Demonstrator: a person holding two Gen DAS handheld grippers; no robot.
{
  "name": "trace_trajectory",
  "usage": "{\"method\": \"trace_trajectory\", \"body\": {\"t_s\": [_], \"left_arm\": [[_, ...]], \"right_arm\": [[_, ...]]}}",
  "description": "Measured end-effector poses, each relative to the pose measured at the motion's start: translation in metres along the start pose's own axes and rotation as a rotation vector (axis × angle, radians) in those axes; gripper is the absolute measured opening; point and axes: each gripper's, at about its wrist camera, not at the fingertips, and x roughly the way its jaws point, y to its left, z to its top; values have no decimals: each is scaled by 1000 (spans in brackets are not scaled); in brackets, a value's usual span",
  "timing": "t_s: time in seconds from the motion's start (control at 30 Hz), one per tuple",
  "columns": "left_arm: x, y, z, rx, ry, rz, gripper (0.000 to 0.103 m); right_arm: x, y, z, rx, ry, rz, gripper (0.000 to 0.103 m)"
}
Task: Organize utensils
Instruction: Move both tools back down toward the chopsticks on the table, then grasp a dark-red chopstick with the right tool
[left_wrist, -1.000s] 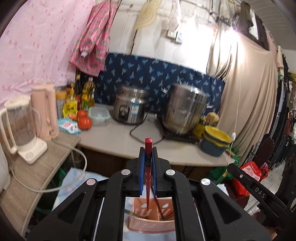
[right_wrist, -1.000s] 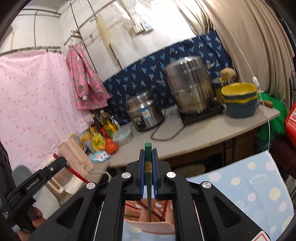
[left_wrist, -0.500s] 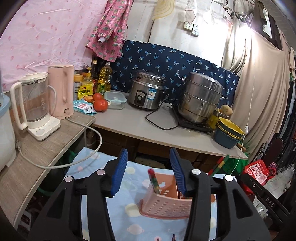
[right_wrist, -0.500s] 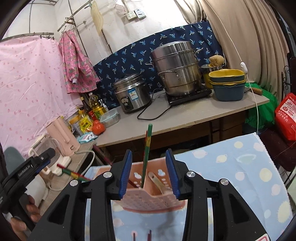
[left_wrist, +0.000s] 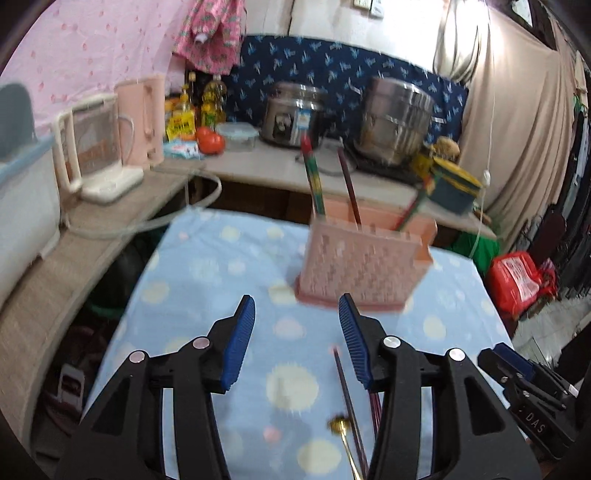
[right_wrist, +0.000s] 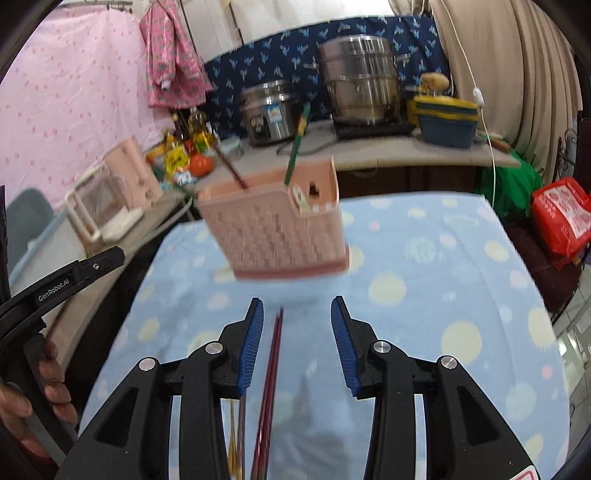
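A pink woven utensil holder (left_wrist: 364, 271) (right_wrist: 279, 232) stands on the blue dotted cloth (left_wrist: 207, 280) (right_wrist: 424, 266), with several chopsticks sticking up out of it, one red-green (left_wrist: 313, 177) and one green (right_wrist: 295, 147). My left gripper (left_wrist: 297, 339) is open and empty, a little in front of the holder. My right gripper (right_wrist: 297, 338) is open and empty, also in front of it. Dark red chopsticks (left_wrist: 349, 402) (right_wrist: 271, 384) and a gold spoon (left_wrist: 341, 430) lie on the cloth under the grippers.
A counter (left_wrist: 266, 170) behind the cloth carries a rice cooker (left_wrist: 291, 114), a steel pot (left_wrist: 397, 122), stacked bowls (right_wrist: 445, 120), bottles and tomatoes (left_wrist: 210, 142). A blender (left_wrist: 96, 147) and pink kettle (left_wrist: 142, 118) stand on the left shelf. A red bag (right_wrist: 561, 214) sits at right.
Both grippers let go of their chopsticks into the holder, opened, and drew back and down toward the cloth. The loose chopsticks and spoon have come into view.
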Motion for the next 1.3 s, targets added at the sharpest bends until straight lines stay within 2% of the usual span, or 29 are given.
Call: {"method": "trace_trajectory", "body": {"t_s": [0.3, 0.6, 0.8, 0.9, 1.0, 1.3], "left_arm": [[7, -2, -98, 6, 199, 8, 45], [5, -7, -157, 14, 301, 15, 45], [1, -7, -169, 41, 301, 30, 45], [0, -7, -170, 45, 301, 33, 45], [0, -7, -170, 43, 301, 30, 45], [0, -10, -170, 49, 303, 24, 45]], "right_arm": [[3, 8, -88, -21, 160, -13, 37], [12, 20, -131, -65, 219, -18, 37], [17, 26, -133, -82, 228, -15, 37], [18, 27, -134, -93, 220, -20, 35], [18, 26, -134, -105, 218, -26, 27], [18, 24, -135, -105, 224, -23, 25]]}}
